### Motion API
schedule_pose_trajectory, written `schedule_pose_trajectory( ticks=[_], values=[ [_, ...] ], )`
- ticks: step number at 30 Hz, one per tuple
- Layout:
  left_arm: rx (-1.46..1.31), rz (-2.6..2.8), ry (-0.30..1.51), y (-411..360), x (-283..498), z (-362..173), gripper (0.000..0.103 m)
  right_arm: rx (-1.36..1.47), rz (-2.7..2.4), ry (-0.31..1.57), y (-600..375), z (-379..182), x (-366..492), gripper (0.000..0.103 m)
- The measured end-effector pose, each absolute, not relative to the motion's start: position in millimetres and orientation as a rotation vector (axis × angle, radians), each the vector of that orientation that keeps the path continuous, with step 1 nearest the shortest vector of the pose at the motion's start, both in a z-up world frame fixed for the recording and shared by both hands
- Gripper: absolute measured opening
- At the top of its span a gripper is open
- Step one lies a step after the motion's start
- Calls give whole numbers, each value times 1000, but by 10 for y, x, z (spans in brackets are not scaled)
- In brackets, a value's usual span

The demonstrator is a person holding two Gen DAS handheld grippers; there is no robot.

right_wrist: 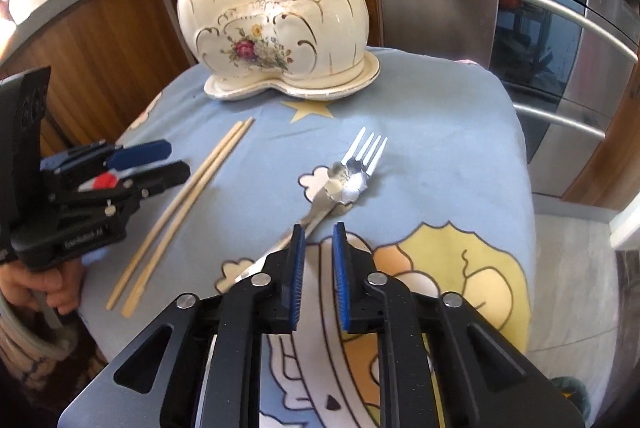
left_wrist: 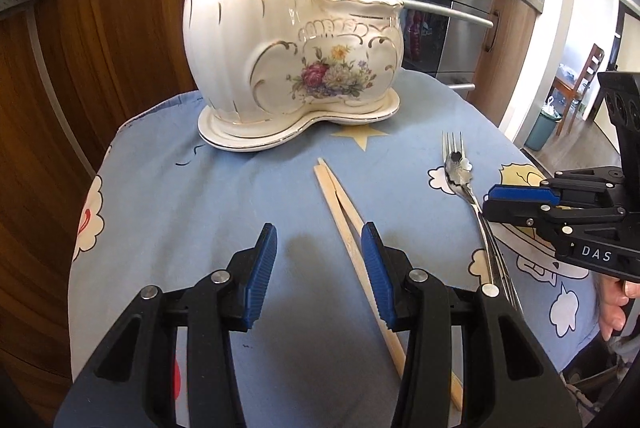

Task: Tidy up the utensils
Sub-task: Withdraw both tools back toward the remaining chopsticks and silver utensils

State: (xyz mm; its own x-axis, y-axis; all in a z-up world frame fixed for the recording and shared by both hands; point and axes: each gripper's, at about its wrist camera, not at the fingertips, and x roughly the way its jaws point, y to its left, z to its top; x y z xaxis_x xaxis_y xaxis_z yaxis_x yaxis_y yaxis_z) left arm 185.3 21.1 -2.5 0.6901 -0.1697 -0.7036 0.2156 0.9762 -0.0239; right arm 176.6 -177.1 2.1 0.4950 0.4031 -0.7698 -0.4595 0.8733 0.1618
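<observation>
The left gripper (left_wrist: pixel 319 264) is held agape over the cloth, nothing between its jaws; the pair of chopsticks (left_wrist: pixel 352 228) lies just beside its right pad. The right gripper (right_wrist: pixel 319 268) is nearly closed yet grasps nothing, the fork (right_wrist: pixel 352 164) and flower-bowled spoon (right_wrist: pixel 344 180) lying just left of it. For a clean pick, each gripper is best centred over the handles before closing. Farther off, the ceramic holder (left_wrist: pixel 288 56) stands on the blue cartoon cloth (left_wrist: pixel 200 188), already holding utensils. Behind it, wooden cabinets (left_wrist: pixel 100 48) and a steel oven (right_wrist: pixel 520 28) are seen.
</observation>
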Motion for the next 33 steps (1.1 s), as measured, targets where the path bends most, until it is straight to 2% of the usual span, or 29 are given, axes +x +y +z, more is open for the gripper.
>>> schedule_pose_trajectory(
  ticks=[2,10,18,28,33],
  values=[
    [58,-218,784,214,1863,-29,44,-76,521,924,-1812,-4,1775,10],
    [40,-216,790,233,1878,-40,44,92,504,909,-1937,79,1935,12],
    [32,-224,794,247,1888,-44,44,105,518,935,-1814,-24,1976,12],
    [37,-227,810,238,1906,-62,44,-28,501,951,-1924,-6,1929,9],
    [41,-224,814,236,1909,-67,44,70,494,963,-2072,18,1920,10]
  ],
)
